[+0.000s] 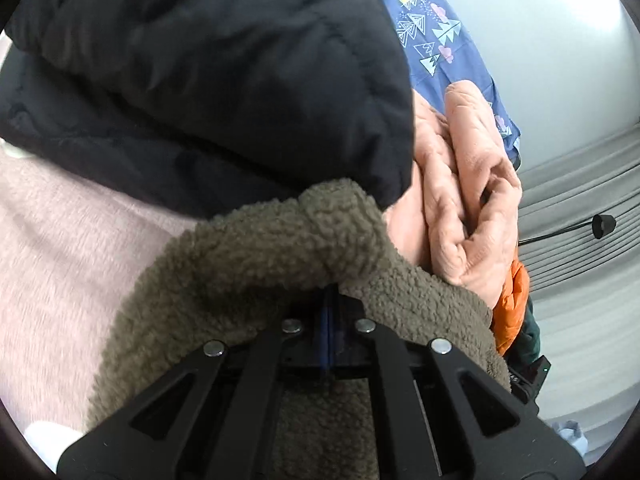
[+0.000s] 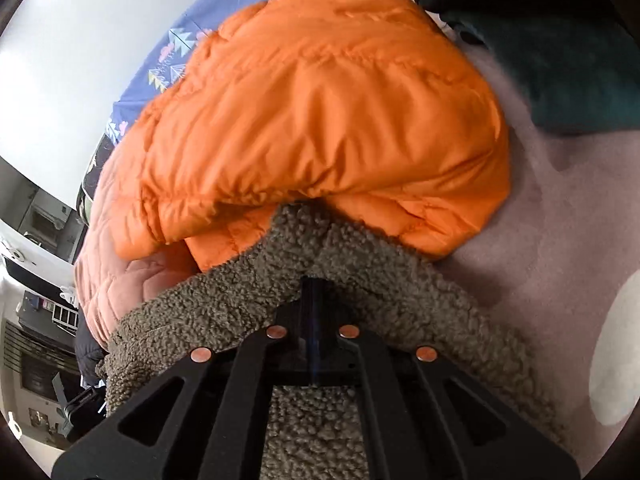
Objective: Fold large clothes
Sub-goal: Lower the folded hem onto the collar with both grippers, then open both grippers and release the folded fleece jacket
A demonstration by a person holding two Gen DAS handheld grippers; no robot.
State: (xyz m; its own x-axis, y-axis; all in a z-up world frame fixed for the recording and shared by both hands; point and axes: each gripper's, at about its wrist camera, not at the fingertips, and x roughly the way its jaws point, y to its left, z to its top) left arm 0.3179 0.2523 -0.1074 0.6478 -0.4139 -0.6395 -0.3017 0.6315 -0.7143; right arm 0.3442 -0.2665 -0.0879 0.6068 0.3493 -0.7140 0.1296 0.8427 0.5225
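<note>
An olive-brown fleece garment [image 1: 256, 264] fills the lower middle of the left wrist view. My left gripper [image 1: 329, 300] is shut on a bunched edge of it. The same fleece [image 2: 360, 276] shows in the right wrist view, where my right gripper [image 2: 314, 292] is shut on another edge. Both grips hold the fleece over a pale pink blanket [image 1: 52, 236]. The fingertips are buried in the pile.
A black puffy jacket [image 1: 208, 64] lies upper left. A peach quilted garment [image 1: 468, 184] and an orange puffy jacket [image 2: 320, 112] lie just beyond the fleece. A dark green garment [image 2: 560, 40] sits upper right. A blue patterned sheet [image 1: 440, 40] lies behind.
</note>
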